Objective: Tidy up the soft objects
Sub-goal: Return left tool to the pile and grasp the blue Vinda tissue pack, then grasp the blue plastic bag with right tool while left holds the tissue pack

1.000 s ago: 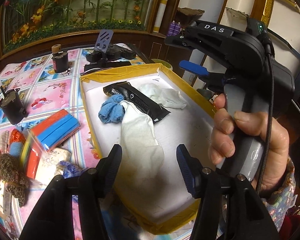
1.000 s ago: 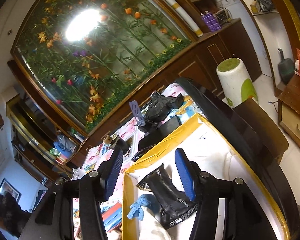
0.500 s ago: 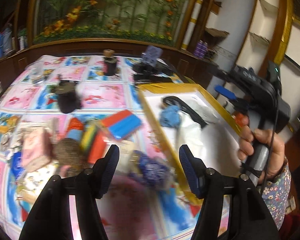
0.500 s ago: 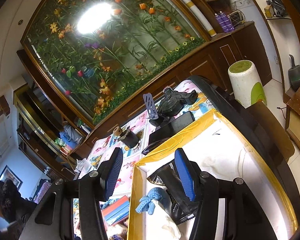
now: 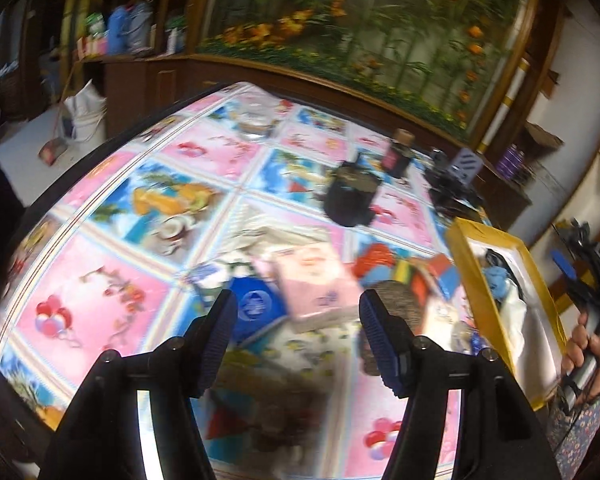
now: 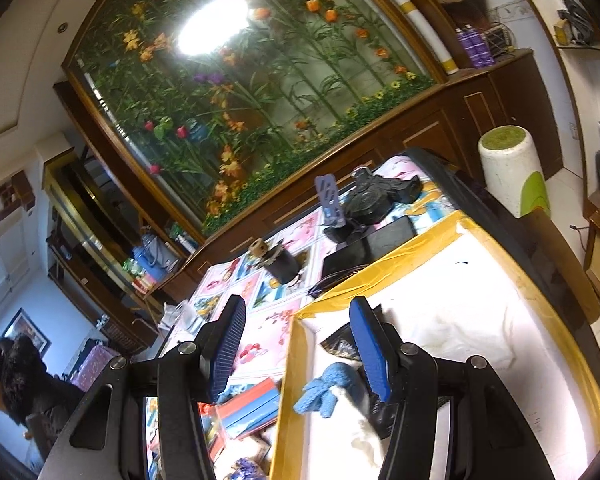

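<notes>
My left gripper (image 5: 294, 338) is open and empty above a blurred pile of soft items on the patterned tablecloth: a pink pack (image 5: 320, 284), a blue round-marked item (image 5: 256, 304) and a brown knitted piece (image 5: 396, 300). The yellow-rimmed tray (image 5: 460, 264) lies to the right and holds a blue knitted piece (image 6: 324, 390), a white cloth (image 6: 452, 332) and a black packet (image 6: 342, 346). My right gripper (image 6: 298, 354) is open and empty above the tray's near left corner (image 6: 296, 360). It shows in a hand at the left wrist view's right edge (image 5: 592, 268).
A black pot (image 5: 350, 198), a small dark bottle (image 5: 398, 154) and black gear (image 6: 374, 198) stand at the table's far side. A red and blue pack (image 6: 248, 410) lies left of the tray. A white and green bin (image 6: 512, 172) stands beyond the table.
My left gripper has swung left, away from the tray, and is now over the pile of items on the tablecloth. My right gripper has tilted slightly and stays over the tray.
</notes>
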`<state>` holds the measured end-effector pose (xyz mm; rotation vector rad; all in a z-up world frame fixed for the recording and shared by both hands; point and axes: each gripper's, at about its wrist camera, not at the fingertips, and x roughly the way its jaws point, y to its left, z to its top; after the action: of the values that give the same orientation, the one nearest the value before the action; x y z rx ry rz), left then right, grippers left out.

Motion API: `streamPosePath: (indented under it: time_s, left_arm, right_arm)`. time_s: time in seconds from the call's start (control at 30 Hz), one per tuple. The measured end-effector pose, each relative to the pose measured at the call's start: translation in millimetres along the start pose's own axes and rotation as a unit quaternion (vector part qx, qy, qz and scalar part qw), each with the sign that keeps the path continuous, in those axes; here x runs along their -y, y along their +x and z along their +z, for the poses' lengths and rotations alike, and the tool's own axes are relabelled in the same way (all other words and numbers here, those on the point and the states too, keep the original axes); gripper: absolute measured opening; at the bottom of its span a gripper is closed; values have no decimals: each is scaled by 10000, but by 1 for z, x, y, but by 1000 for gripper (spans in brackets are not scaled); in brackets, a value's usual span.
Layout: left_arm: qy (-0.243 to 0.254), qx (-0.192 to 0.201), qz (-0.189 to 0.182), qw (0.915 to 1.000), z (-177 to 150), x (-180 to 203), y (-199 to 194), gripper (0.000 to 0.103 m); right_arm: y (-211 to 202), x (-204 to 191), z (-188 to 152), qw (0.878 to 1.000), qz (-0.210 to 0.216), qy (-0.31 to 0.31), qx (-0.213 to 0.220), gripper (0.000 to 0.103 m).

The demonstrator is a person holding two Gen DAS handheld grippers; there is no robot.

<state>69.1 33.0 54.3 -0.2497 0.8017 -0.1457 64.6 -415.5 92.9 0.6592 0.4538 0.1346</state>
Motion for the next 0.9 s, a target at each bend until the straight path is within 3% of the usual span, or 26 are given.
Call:
streamPosePath:
  time_s: [0.27, 0.53, 0.73, 0.9]
  left_arm:
    - [-660, -348, 327, 9967, -3, -53, 16, 63]
    - [-897, -638, 394, 9931, 4, -45, 42, 62]
    - [-771, -851, 864, 9896, 12, -33, 72, 62]
    - [-637, -810, 952, 9901, 10, -34, 78, 64]
  right_arm:
    - [12, -32, -20, 9970, 428, -562, -318, 61]
    - [22, -61, -46, 9895, 743, -1070, -627, 62]
    - [28, -80, -65, 9808, 959, -1458, -865, 63]
    - [36, -95, -80, 9687, 1125, -1807, -1277, 68]
